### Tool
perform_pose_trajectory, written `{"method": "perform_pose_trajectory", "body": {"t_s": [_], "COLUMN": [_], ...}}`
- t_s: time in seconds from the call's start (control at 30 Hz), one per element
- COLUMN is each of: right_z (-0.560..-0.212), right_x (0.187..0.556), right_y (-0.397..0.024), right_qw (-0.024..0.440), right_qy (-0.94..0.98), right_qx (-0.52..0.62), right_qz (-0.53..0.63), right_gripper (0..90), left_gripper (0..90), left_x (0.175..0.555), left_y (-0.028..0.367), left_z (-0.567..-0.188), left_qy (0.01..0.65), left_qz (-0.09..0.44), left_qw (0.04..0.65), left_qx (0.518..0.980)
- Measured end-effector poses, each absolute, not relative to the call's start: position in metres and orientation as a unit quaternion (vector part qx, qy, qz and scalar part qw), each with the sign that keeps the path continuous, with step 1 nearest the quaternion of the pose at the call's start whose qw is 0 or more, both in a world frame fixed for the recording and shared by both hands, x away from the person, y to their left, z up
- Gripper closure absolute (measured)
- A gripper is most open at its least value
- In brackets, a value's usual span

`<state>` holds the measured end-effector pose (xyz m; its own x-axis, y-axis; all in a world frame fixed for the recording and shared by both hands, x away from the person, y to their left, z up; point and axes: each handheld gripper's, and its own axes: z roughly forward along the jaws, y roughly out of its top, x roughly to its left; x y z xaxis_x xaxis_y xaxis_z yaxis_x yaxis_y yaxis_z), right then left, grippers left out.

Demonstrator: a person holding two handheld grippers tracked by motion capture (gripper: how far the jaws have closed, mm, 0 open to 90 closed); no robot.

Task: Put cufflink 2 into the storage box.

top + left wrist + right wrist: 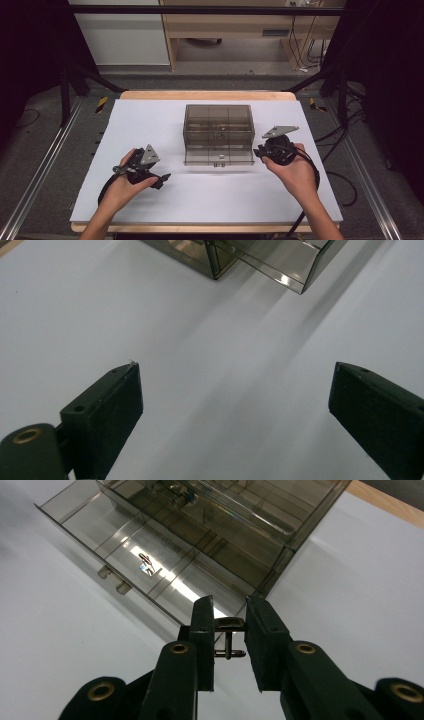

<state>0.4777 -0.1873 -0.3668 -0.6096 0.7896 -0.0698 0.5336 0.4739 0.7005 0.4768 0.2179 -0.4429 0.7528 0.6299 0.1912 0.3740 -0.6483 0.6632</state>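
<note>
Your right tongs (227,645) pinch a small metal cufflink (229,639) just above the open drawer (150,575) of the smoked organizer box (218,132), left tongs (235,415) spread over the tabletop (150,125); next, I judge, lower it into a compartment.

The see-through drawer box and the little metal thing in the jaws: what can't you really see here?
- Small metal piece in the right gripper: the jaws cover its ends in the right gripper view, so its whole shape is unclear.
- Drawer box: the top edge cuts it off in the left gripper view.
- Tiny shiny item in the open drawer: too small to name.
- Left gripper: empty.
</note>
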Motion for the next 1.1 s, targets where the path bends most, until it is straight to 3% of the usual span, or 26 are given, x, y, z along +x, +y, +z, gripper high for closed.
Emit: {"method": "perform_pose_trajectory", "body": {"t_s": [1.1], "right_z": [-0.374], "right_x": [0.504], "right_y": [-0.122], "right_qw": [0.173], "right_qy": [0.858], "right_qx": [0.36], "right_qz": [0.323], "right_gripper": [74.8], "left_gripper": [7.3], "left_x": [0.476], "left_y": [0.222], "left_z": [-0.446], "left_qy": [0.289], "left_qz": [0.204], "left_qw": [0.309], "left_qx": [0.883]}}
